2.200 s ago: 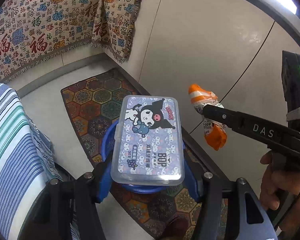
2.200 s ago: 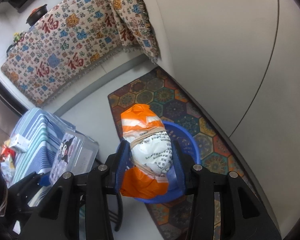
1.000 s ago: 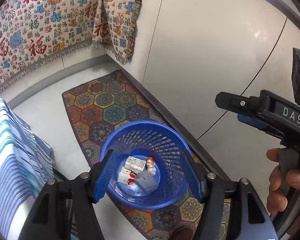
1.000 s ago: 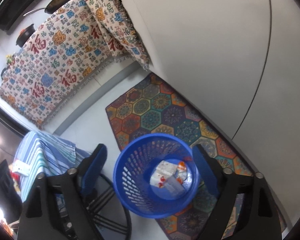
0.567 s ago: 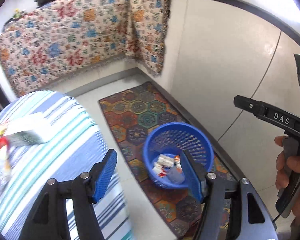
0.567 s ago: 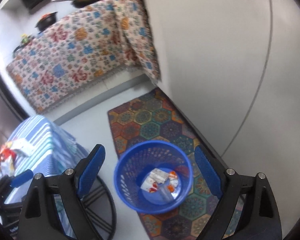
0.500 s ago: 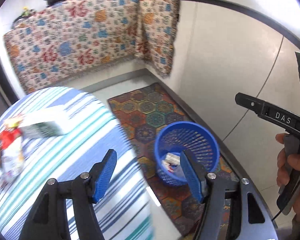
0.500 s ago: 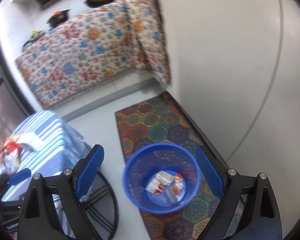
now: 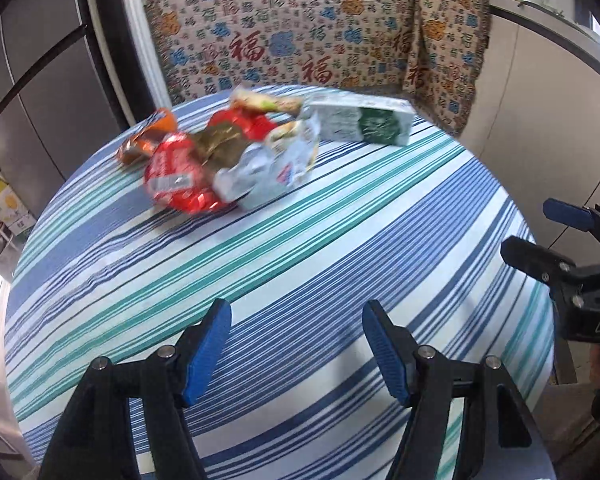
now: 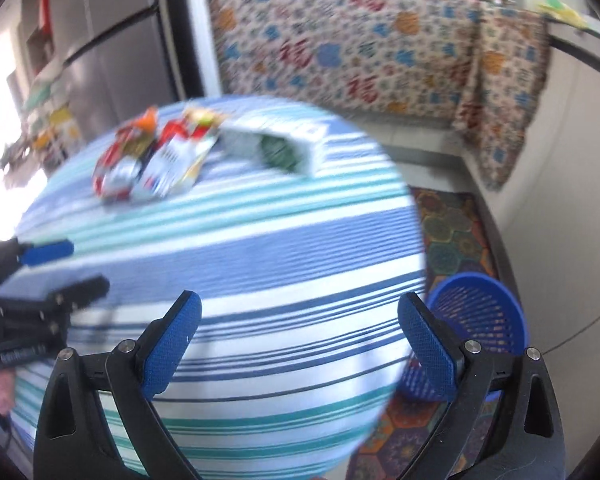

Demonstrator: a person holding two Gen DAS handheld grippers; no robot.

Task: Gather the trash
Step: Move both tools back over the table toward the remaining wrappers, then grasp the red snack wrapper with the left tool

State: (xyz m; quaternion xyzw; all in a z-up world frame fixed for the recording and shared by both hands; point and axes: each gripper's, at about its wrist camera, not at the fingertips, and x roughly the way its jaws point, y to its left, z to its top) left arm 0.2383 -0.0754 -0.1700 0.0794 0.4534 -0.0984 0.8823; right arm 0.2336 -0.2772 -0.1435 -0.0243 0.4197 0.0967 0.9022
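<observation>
Both tongs are hanging spread and empty: left gripper (image 9: 296, 344), right gripper (image 10: 300, 340) just widening. Wrapper pile (image 9: 220, 160) is sitting far across the table (image 9: 340, 240); you're risking scattering it sweeping in fast.

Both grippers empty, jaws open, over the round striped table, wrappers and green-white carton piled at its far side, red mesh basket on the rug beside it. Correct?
Nearly. The mesh plastic basket is blue, not red, as the right wrist view shows. The rest holds: left gripper and right gripper are empty with jaws open over the round striped table; crumpled wrappers and green-white carton sit at its far side.
</observation>
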